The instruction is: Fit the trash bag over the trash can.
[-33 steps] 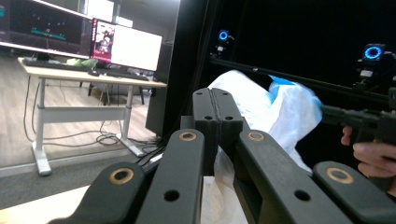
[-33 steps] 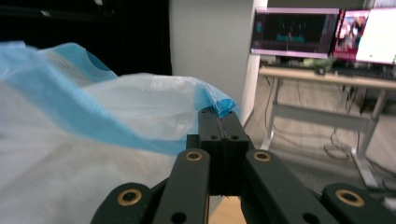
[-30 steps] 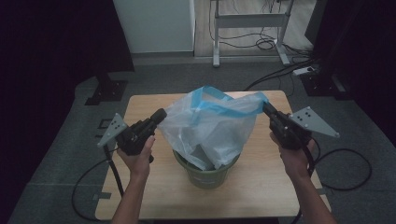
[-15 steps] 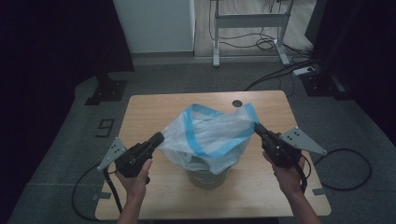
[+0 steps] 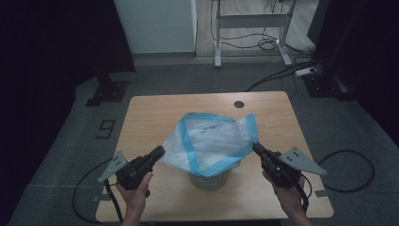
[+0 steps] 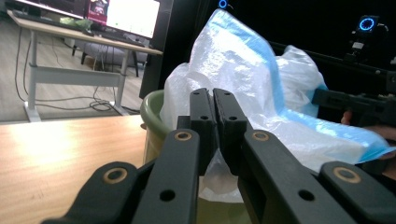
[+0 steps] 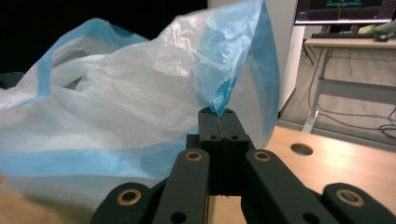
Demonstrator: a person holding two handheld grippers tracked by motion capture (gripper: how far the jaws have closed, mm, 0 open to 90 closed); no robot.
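I have the bag point(image 5: 211, 141) over the bin point(image 5: 210, 179) near the bench's point(image 5: 155, 113) front edge, each gripper clenched on its rim: left gripper point(image 5: 159, 151), right gripper point(image 5: 256, 147). I'd pull both sides down evenly, keeping the rim taut so it cuffs over the bin without tearing.

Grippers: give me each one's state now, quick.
Left gripper: shut on the translucent white plastic bag with blue rim.
Right gripper: shut on the same bag's blue edge.

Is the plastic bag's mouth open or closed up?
Open. The plastic bag has its blue-edged mouth spread wide above the green bin, pulled apart by the left hand-held gripper and the right hand-held gripper.
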